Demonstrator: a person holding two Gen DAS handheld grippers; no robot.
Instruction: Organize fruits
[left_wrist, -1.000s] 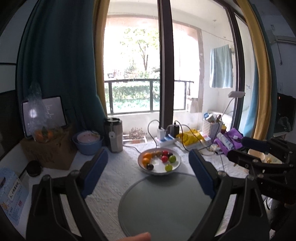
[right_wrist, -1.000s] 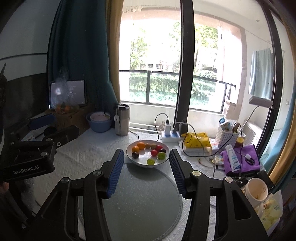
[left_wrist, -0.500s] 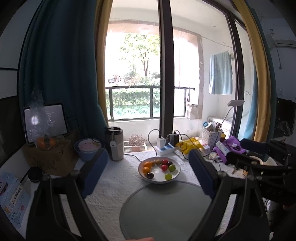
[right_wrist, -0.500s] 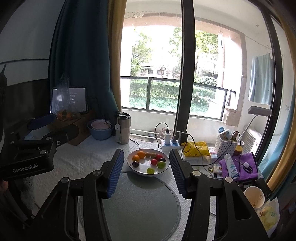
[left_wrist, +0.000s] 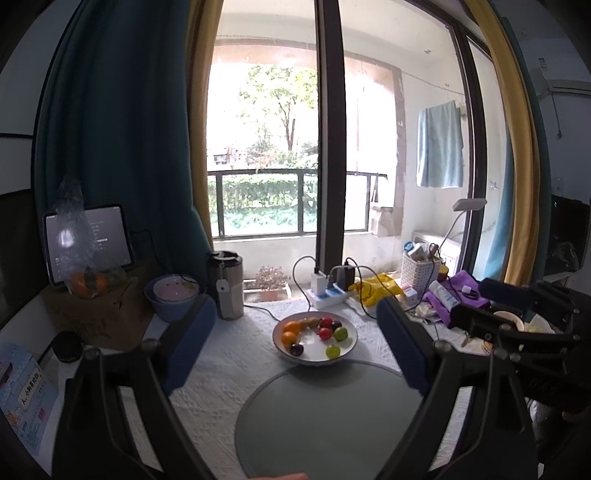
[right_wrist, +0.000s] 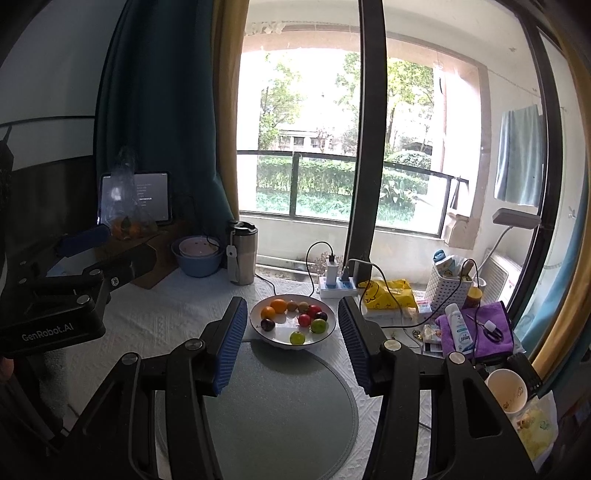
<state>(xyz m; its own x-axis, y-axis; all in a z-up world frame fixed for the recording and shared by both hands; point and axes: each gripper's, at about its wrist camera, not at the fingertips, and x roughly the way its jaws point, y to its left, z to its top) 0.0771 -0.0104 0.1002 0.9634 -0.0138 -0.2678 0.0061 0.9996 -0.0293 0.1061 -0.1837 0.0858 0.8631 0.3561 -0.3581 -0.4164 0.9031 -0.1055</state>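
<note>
Two claws hover over the table (right_wrist: 155, 325), which wears a white textured cloth. A round grey mat (right_wrist: 280, 406) lies at its near edge, and just beyond it sits a white bowl (right_wrist: 325, 334) of mixed fruits (right_wrist: 291, 317). Left claw (left_wrist: 295, 345) is spread wide, empty; right claw (right_wrist: 291, 343) stands partly apart, gripping nothing, the bowl showing between its blue pads (right_wrist: 231, 343).
</note>
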